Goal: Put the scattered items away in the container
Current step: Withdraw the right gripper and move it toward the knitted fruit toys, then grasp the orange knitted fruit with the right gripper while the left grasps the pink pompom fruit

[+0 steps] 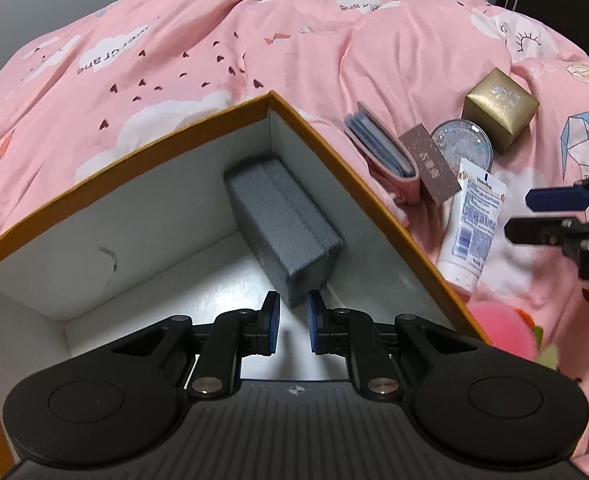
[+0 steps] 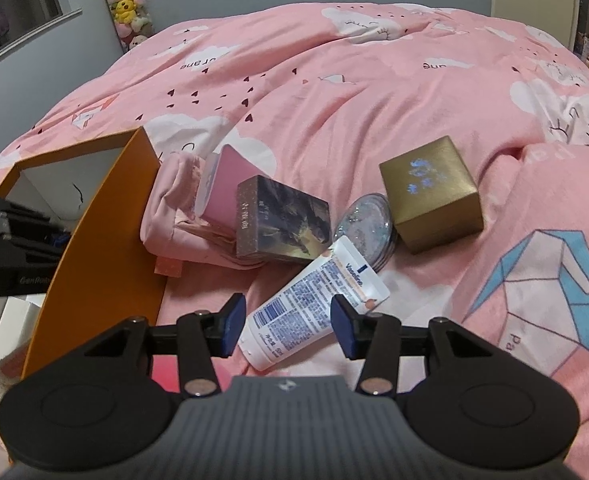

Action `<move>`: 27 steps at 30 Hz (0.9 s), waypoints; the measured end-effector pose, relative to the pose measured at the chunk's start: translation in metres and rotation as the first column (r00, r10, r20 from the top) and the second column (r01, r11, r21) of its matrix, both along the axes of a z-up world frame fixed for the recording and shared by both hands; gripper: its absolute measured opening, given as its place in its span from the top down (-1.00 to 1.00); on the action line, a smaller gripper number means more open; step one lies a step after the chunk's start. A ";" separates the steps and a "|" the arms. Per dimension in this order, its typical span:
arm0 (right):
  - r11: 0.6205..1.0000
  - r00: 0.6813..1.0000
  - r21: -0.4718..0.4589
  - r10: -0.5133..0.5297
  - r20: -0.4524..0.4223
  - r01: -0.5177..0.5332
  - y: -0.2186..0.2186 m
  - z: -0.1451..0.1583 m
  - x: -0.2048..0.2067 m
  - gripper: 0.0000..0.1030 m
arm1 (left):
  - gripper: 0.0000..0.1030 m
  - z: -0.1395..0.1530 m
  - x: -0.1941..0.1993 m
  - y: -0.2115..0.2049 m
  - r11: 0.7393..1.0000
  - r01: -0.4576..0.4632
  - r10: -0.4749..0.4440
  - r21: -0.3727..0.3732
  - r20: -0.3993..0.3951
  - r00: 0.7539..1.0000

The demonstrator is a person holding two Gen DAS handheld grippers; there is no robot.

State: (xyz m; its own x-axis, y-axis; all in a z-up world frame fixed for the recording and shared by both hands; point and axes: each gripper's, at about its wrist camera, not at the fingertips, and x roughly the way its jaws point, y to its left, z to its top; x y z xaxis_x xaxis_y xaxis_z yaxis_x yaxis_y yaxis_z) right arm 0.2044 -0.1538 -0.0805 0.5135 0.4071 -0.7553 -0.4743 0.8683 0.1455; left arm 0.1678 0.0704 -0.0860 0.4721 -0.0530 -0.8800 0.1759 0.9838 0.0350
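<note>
Inside the orange-rimmed cardboard box [image 1: 198, 128], a grey fabric-covered rectangular case [image 1: 284, 216] lies below the empty, slightly parted left gripper [image 1: 292, 322]; right gripper [image 2: 288, 326], jaws apart, straddles a white printed plastic tube [image 2: 314, 304] on the pink quilt [image 2: 334, 100]

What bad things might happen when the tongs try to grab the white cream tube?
1. The right tongs are open around the white tube, which lies at a slant across them on soft, wrinkly bedding. It might twist or slip out.
2. The tube's top edge touches the round glittery jar, and the picture box is close by. Lifting may nudge them.
3. The left tongs sit inside the orange box near the grey case, so they may block the drop.
</note>
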 end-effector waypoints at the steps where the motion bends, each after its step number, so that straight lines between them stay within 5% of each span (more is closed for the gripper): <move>1: 1.000 1.000 0.002 -0.006 0.000 0.006 -0.003 0.001 0.000 0.03 | 0.69 0.002 -0.004 0.001 1.000 -0.005 0.005 -0.002 0.000 1.000; 7: 1.000 0.999 0.010 -0.015 -0.035 0.015 -0.026 0.002 -0.005 0.05 | 0.69 0.033 -0.035 -0.009 0.999 -0.013 0.010 0.031 0.102 0.995; 15: 0.986 0.973 -0.018 0.164 -0.161 -0.169 -0.027 -0.011 -0.020 0.16 | 0.37 0.068 -0.068 -0.063 0.962 0.255 -0.270 0.097 0.204 0.941; 18: 0.968 0.955 -0.050 0.232 -0.185 -0.245 -0.020 -0.018 -0.026 0.16 | 0.29 0.069 -0.078 -0.090 0.916 0.369 -0.396 0.157 0.198 0.897; 21: 0.957 0.942 -0.061 0.265 -0.207 -0.283 -0.020 -0.028 -0.028 0.16 | -0.03 0.062 -0.086 -0.114 0.853 0.469 -0.509 0.230 0.169 0.844; 27: 0.946 0.926 -0.049 0.302 -0.228 -0.321 -0.016 -0.044 -0.025 0.16 | -0.03 0.028 -0.088 -0.148 0.734 0.601 -0.637 0.317 0.017 0.770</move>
